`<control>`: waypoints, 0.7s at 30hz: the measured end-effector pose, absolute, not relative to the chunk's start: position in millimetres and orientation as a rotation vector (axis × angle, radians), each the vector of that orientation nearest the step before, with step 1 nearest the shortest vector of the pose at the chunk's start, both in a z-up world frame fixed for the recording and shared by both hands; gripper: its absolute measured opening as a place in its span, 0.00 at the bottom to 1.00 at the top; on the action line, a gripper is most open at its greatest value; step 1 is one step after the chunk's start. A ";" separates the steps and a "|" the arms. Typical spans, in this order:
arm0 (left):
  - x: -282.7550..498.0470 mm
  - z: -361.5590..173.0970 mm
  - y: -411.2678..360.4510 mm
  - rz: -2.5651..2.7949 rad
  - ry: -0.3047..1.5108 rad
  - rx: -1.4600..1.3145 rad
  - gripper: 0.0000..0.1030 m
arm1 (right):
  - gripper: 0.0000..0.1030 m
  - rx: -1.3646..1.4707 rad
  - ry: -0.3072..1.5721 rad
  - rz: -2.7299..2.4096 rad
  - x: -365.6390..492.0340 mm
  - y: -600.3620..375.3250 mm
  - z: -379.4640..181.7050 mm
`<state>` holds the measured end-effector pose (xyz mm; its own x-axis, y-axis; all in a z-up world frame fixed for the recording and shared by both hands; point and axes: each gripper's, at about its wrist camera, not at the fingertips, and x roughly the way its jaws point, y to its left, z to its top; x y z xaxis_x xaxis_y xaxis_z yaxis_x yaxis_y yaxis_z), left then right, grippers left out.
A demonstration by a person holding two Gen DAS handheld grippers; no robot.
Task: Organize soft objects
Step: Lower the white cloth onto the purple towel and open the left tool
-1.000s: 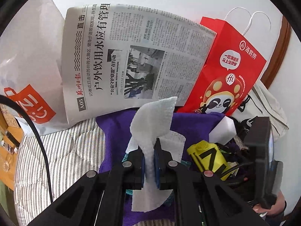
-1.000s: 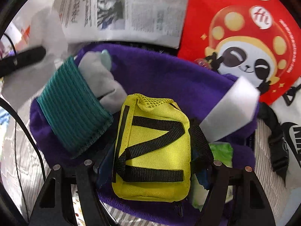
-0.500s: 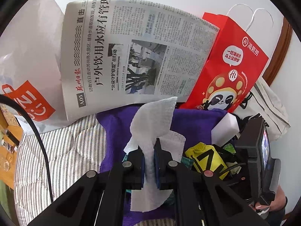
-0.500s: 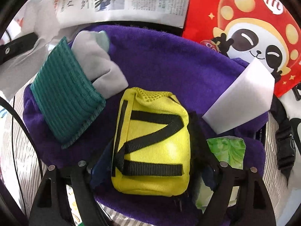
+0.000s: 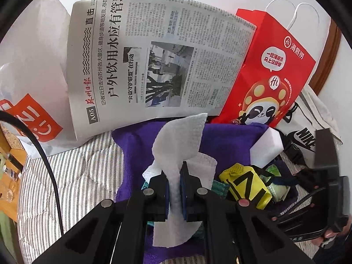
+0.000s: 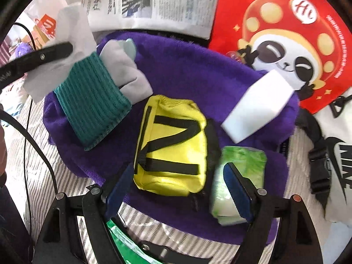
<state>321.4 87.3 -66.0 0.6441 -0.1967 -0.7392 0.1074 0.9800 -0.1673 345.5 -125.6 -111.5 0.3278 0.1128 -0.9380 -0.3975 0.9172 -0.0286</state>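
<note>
Left wrist view: left tool (image 5: 175,192) pinched tight on a thin white paper towel (image 5: 178,145), lifted above a fluffy purple towel (image 5: 228,138) spread on a striped bed cover (image 5: 72,176). Small yellow pouch with black straps (image 5: 248,187) lying on the purple towel, off to the right. Folded newspaper (image 5: 154,61) and red paper bag with a panda (image 5: 270,83) propped up behind.

Right wrist view: right tool (image 6: 176,189) spread wide, holding nothing, one finger on each side of the yellow pouch (image 6: 171,147) but not squeezing it. Green ribbed knit cloth (image 6: 92,105) and a grey soft cloth (image 6: 125,72) lying at the left of the purple towel (image 6: 187,70). White foam block (image 6: 259,105) at the right edge. Green packet of tissues (image 6: 239,176) just beside the pouch, partly under the right finger.

Step in hand, most likely: sorting the pile, with the paper towel already picked up and the pouch next. Next move calls for closing gently around the pouch, keeping clear of the tissue packet, and keeping the paper towel gripped without tearing it.
</note>
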 end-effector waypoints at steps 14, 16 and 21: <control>323.0 -67.8 58.0 -0.142 0.846 -0.008 0.08 | 0.80 -0.057 1.035 0.353 323.9 -193.0 -29.6; 325.6 -70.9 48.7 -0.157 0.858 0.000 0.08 | 0.80 -0.045 0.993 0.312 324.5 -199.4 -14.5; 344.7 -78.8 20.5 -0.218 0.911 0.002 0.08 | 0.80 0.032 0.922 0.243 325.4 -230.6 7.5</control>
